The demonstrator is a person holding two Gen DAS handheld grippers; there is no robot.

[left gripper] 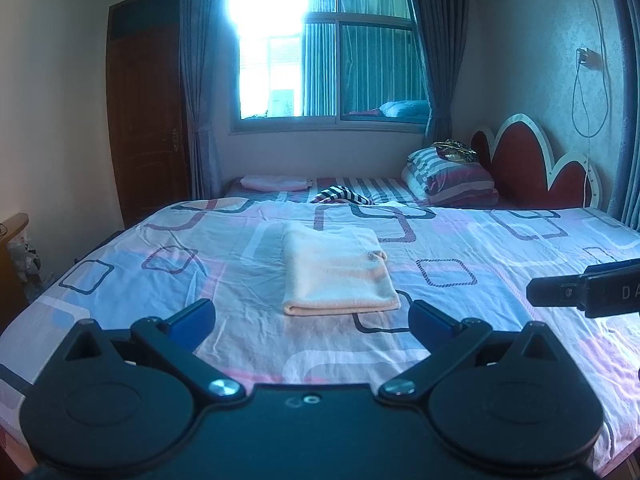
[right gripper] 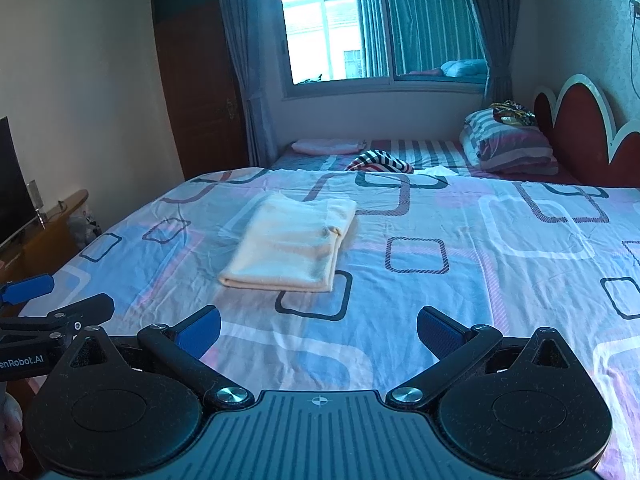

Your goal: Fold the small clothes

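A cream garment (left gripper: 336,270), folded into a neat rectangle, lies flat on the patterned bed sheet (left gripper: 500,248); it also shows in the right wrist view (right gripper: 292,246). My left gripper (left gripper: 312,322) is open and empty, hovering above the sheet just in front of the garment's near edge. My right gripper (right gripper: 318,334) is open and empty, above the sheet to the right of and nearer than the garment. The right gripper's tip shows at the left wrist view's right edge (left gripper: 560,292). The left gripper's blue fingers (right gripper: 30,288) show at the right wrist view's left edge.
A striped cloth (left gripper: 344,195) and a pink folded item (left gripper: 274,183) lie at the far side of the bed. Striped pillows (left gripper: 448,178) sit by the red headboard (left gripper: 524,160). A wooden door (left gripper: 148,120), window and a TV stand (right gripper: 48,220) surround the bed.
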